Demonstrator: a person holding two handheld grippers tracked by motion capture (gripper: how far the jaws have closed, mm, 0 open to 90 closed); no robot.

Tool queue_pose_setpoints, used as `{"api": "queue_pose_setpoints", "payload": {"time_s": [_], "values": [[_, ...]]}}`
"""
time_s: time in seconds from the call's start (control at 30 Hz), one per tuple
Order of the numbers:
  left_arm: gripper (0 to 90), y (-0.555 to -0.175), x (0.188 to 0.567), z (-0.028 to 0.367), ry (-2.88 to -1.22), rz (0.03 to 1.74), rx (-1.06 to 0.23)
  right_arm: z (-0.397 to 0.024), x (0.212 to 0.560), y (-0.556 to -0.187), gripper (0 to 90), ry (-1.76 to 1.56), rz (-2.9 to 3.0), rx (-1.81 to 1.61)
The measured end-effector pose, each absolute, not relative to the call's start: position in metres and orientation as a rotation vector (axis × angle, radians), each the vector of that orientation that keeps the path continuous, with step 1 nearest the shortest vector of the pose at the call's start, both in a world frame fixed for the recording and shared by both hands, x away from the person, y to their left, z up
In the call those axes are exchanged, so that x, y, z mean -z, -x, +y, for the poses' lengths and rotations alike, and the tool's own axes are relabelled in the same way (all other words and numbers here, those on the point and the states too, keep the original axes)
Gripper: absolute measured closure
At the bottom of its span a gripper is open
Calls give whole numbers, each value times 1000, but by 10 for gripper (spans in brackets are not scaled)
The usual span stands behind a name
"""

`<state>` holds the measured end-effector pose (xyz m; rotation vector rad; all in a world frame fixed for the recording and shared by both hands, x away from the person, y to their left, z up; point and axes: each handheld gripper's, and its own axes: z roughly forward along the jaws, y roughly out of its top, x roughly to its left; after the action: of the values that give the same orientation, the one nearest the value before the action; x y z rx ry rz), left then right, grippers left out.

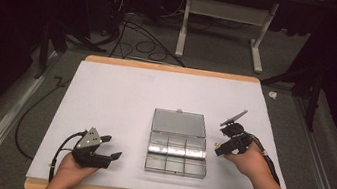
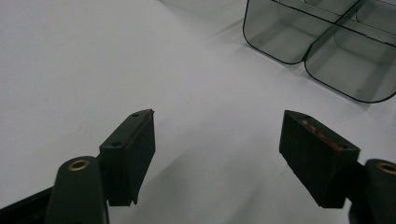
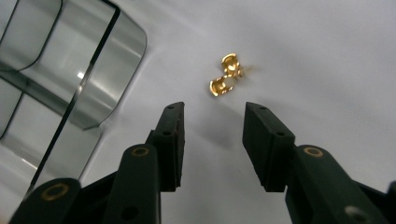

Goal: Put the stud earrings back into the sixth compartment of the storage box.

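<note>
A clear plastic compartment box [image 1: 177, 149] lies in the middle of the white table sheet with its lid [image 1: 179, 123] folded back. In the right gripper view a small brass piece [image 3: 225, 78] lies on the sheet just beyond my right gripper [image 3: 212, 123], whose jaws stand apart with nothing between them. From above, my right gripper [image 1: 221, 144] sits close to the box's right side. My left gripper [image 1: 113, 147] rests at the front left, wide open and empty [image 2: 217, 135], pointing towards the box [image 2: 322, 51].
The box's curved corner [image 3: 70, 70] stands just left of my right jaws. The white sheet [image 1: 121, 92] covers the wooden table; bare sheet stretches behind and to the left of the box. Cables and a stand's legs [image 1: 181, 36] lie on the floor beyond the table.
</note>
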<state>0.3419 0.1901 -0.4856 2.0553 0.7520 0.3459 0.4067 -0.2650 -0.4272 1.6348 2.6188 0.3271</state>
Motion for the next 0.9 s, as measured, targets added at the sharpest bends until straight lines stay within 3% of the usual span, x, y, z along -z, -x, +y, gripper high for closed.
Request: {"api": "queue_pose_setpoints", "payload": {"time_s": [0.73,0.9], "values": [[275,-341,485,191,-2059,751,-345,-266,435,-427,772,-1693,2627,-296],[275,-341,485,191,-2056,752,-346,-264,437,-429,851,-1688,2635,-279]]}}
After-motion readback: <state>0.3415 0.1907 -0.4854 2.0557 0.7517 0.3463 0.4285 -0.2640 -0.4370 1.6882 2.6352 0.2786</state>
